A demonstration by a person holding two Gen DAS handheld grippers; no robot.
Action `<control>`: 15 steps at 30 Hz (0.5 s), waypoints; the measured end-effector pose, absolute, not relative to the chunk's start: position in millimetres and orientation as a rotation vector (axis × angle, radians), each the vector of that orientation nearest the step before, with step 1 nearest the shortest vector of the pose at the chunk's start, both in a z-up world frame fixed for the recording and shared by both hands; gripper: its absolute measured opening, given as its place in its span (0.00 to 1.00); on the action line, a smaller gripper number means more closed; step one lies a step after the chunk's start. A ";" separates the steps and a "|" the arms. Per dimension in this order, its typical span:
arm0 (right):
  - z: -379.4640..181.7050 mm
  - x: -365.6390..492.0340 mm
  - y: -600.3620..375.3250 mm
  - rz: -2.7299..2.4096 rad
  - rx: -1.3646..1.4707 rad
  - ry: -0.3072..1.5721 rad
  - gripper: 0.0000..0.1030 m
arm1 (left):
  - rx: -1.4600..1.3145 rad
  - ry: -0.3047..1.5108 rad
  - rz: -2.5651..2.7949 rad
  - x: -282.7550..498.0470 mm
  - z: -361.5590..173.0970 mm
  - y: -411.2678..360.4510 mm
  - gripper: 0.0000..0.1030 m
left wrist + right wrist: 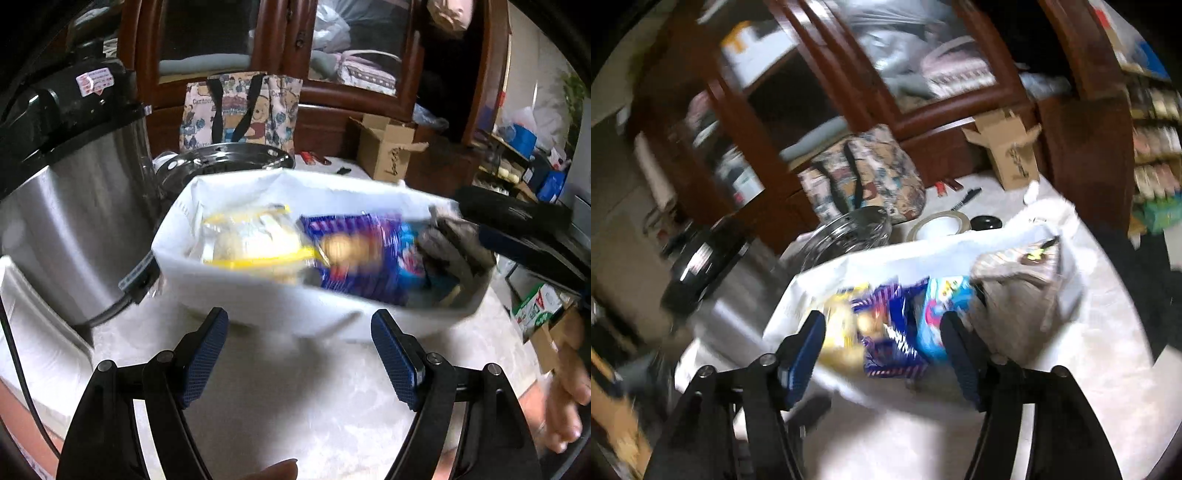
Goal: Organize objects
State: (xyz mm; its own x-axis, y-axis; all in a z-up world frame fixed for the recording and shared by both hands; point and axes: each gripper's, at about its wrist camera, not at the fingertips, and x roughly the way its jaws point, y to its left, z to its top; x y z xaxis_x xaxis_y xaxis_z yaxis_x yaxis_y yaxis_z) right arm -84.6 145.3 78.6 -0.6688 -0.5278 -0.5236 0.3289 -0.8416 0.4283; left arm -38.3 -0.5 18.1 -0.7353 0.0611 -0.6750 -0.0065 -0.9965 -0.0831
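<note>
While the white fabric bin point(258, 295) sits on the pale table point(295, 406) holding snack packets point(351, 254), both the left gripper point(299, 358) and right gripper point(882, 354), jaws spread and empty, should probably slow before reaching in.

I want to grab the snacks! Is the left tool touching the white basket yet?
Apart. In the left wrist view, bare tabletop shows between the open left tool and the white basket.
</note>
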 end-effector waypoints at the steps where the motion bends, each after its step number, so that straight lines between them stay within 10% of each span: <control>1: 77.4 -71.7 149.1 -2.468 0.898 -0.344 0.65 | -1.132 -0.106 2.897 -32.7 14.8 -0.3 0.77; 8: 20.9 -28.5 168.9 -2.421 1.066 0.018 0.65 | -1.309 -0.108 2.841 -9.0 -26.8 -10.4 0.77; 15: -23.7 -40.2 190.7 -2.428 1.226 -0.020 0.65 | -1.409 -0.011 2.861 -12.5 -52.6 -5.8 0.76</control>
